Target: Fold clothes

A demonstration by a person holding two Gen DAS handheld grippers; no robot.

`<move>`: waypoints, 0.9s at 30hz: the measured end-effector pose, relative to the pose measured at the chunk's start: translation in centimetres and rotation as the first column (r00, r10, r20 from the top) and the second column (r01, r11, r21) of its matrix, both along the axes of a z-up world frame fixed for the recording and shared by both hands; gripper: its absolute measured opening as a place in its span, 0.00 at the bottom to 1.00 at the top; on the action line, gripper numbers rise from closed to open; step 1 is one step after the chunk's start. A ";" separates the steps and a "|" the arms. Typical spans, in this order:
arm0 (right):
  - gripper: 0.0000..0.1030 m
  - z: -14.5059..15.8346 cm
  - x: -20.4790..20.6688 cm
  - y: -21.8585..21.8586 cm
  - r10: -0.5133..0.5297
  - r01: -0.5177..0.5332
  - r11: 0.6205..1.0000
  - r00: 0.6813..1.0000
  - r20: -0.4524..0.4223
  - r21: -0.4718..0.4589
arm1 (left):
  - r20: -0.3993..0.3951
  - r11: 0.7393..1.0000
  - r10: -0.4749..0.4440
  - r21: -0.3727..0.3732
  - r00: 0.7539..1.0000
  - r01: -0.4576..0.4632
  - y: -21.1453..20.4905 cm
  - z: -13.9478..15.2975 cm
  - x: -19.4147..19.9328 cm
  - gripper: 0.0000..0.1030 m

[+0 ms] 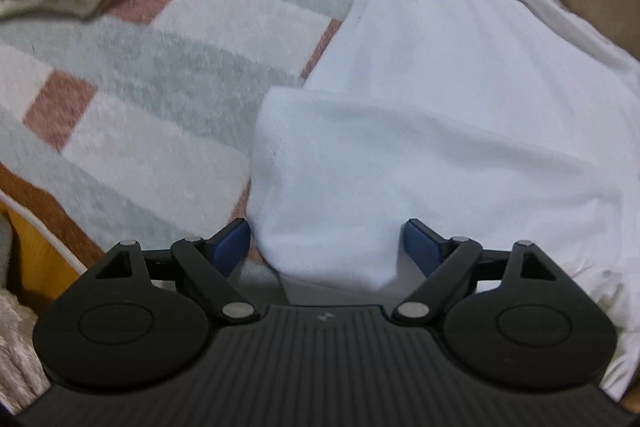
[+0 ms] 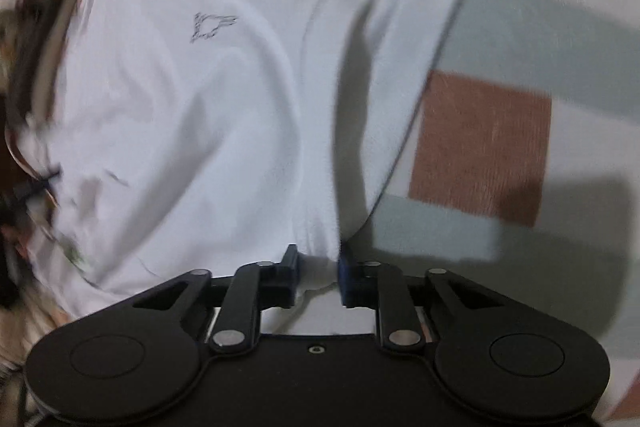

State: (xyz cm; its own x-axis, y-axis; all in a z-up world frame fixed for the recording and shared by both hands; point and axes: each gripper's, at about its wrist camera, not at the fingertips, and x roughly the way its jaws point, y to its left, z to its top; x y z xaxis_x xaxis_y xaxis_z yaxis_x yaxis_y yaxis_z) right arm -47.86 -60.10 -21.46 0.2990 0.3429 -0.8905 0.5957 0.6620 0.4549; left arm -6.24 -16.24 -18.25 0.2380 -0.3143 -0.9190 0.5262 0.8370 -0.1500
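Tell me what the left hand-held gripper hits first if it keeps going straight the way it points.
Most likely the white shirt: the left hand-held gripper stands open with a folded corner already between its fingers.

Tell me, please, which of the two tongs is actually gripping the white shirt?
The right tongs: their blue pads pinch a bunched fold of the white shirt. The left tongs stand wide open, with a folded corner of it lying loose between the pads.
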 end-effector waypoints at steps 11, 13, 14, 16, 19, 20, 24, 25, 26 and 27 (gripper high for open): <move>0.14 2.0 -2.1 0.3 -0.005 -0.007 0.981 0.998 -0.062 -0.196 | 0.067 0.996 -0.083 -0.028 0.994 0.085 0.3 1.8 -2.1 0.13; 0.16 0.8 -0.9 0.7 0.035 -0.059 0.975 0.993 -0.110 -0.216 | 0.080 0.995 -0.083 -0.049 0.993 0.087 0.8 2.0 -2.2 0.13; 0.17 0.7 -0.5 0.6 0.037 -0.063 0.971 0.992 -0.117 -0.229 | 0.089 0.994 -0.079 -0.068 0.993 0.085 1.1 2.3 -2.0 0.12; 0.17 0.9 0.1 0.6 0.054 -0.085 0.967 0.990 -0.133 -0.239 | 0.130 0.990 -0.069 -0.115 0.989 0.084 1.6 3.4 -2.1 0.09; 0.17 1.6 0.7 1.3 0.093 -0.130 0.957 0.984 -0.150 -0.258 | 0.231 0.982 -0.081 -0.150 0.970 0.118 2.6 6.6 -3.1 0.09; 0.16 1.9 0.9 1.6 0.108 -0.147 0.953 0.982 -0.154 -0.266 | 0.258 0.979 -0.094 -0.151 0.962 0.136 2.9 7.6 -3.4 0.09; 0.16 2.0 0.8 1.2 0.111 -0.149 0.956 0.981 -0.160 -0.252 | 0.245 0.980 -0.177 -0.050 0.953 0.195 2.8 6.6 -3.6 0.09; 0.16 1.6 1.2 1.2 0.120 -0.164 0.954 0.976 -0.179 -0.250 | 0.230 0.981 -0.187 -0.001 0.955 0.193 2.4 5.6 -3.6 0.10; 0.17 1.1 1.6 1.3 0.130 -0.178 0.952 0.971 -0.198 -0.249 | 0.229 0.982 -0.189 0.050 0.955 0.182 2.0 4.9 -3.5 0.09; 0.17 1.2 2.1 1.4 0.144 -0.198 0.946 0.966 -0.215 -0.255 | 0.233 0.981 -0.188 0.094 0.954 0.171 1.5 4.5 -3.5 0.11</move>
State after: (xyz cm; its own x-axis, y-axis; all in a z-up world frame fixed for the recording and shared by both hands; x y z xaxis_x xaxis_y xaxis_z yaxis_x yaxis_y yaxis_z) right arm -45.72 -58.69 -20.29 0.0723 0.1105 -0.9912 0.5201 0.8438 0.1320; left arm -9.78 -14.72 -13.79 0.3992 -0.3074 -0.8638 0.6819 0.7293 0.0557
